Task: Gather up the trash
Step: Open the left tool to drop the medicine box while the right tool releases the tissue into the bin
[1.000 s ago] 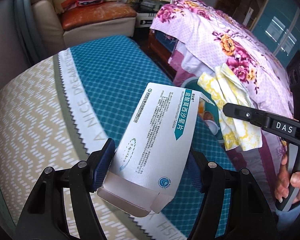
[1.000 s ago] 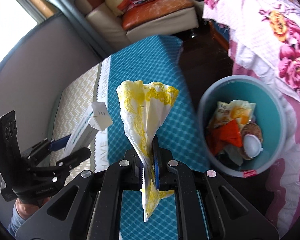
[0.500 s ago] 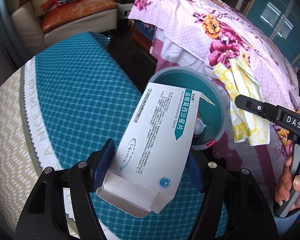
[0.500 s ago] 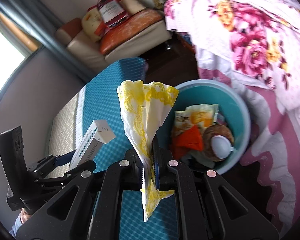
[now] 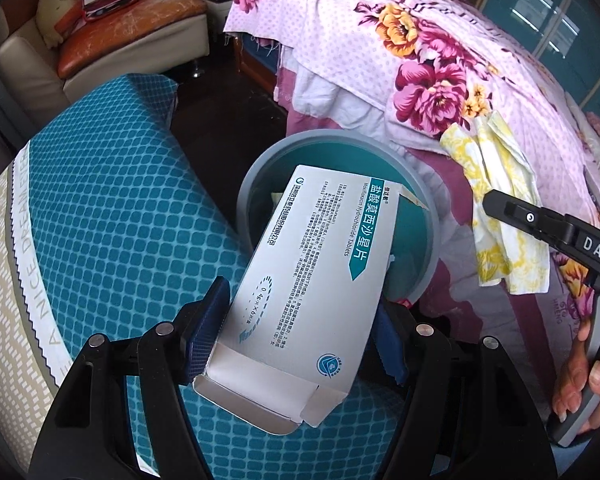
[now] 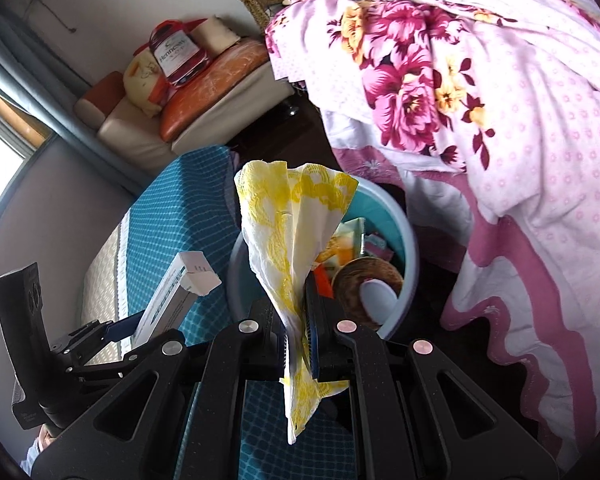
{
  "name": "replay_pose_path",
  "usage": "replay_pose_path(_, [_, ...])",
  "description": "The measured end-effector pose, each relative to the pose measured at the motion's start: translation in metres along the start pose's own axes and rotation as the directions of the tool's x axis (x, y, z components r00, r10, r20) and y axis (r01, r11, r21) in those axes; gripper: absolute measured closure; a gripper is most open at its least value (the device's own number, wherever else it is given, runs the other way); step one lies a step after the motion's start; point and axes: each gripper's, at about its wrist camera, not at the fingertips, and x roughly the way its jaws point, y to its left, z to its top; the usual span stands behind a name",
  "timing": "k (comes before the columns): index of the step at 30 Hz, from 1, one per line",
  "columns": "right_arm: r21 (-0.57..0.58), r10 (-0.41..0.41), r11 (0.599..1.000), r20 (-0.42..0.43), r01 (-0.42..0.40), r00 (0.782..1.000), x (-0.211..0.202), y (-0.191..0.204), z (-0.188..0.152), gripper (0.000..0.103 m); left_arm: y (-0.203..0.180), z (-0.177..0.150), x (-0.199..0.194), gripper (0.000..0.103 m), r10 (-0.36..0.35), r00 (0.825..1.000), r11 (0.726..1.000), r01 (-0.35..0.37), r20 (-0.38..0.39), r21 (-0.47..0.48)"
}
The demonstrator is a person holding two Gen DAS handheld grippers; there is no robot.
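Observation:
My left gripper [image 5: 296, 332] is shut on a white medicine box [image 5: 312, 280] with teal print, held tilted with its far end over the teal trash bin [image 5: 256, 172]. My right gripper [image 6: 298, 320] is shut on a yellow-and-white napkin [image 6: 296, 216], held upright just in front of the bin [image 6: 404, 220]. The bin holds several wrappers and a round lid [image 6: 376, 292]. The napkin [image 5: 496, 184] and right gripper [image 5: 500, 204] also show at the right of the left wrist view. The box [image 6: 180, 280] and left gripper [image 6: 128, 328] show at the left of the right wrist view.
A teal and beige mattress [image 5: 100, 216] lies to the left of the bin. A bed with a pink floral cover [image 5: 420, 60] stands to the right. A sofa [image 5: 132, 40] with a red bag stands at the back. Dark floor lies between them.
Both grippers have moved toward the bin with their loads. The bin now lies right under the box's far end and behind the napkin.

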Motion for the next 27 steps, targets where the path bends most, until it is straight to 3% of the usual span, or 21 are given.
replay_pose_path(9, [0.01, -0.034, 0.999, -0.01, 0.034, 0.999, 0.005, -0.007, 0.007, 0.094, -0.015, 0.018, 0.015, 0.035, -0.008, 1.0, 1.0, 0.008, 0.011, 0.023])
replay_pose_path(23, [-0.002, -0.091, 0.996, -0.033, 0.091, 0.995, 0.016, -0.002, 0.011, 0.094, -0.004, 0.032, 0.036, 0.034, -0.033, 0.999, 0.999, 0.033, 0.011, -0.013])
replay_pose_path(25, [-0.004, -0.095, 0.995, -0.036, 0.095, 0.995, 0.019, 0.0, 0.013, 0.094, -0.001, 0.033, 0.035, 0.03, -0.039, 0.999, 0.999, 0.039, 0.018, -0.03])
replay_pose_path(27, [-0.01, -0.101, 0.995, -0.039, 0.101, 0.994, 0.021, 0.003, 0.014, 0.094, 0.003, 0.033, 0.032, 0.019, -0.039, 0.999, 0.998, 0.041, 0.03, -0.046])
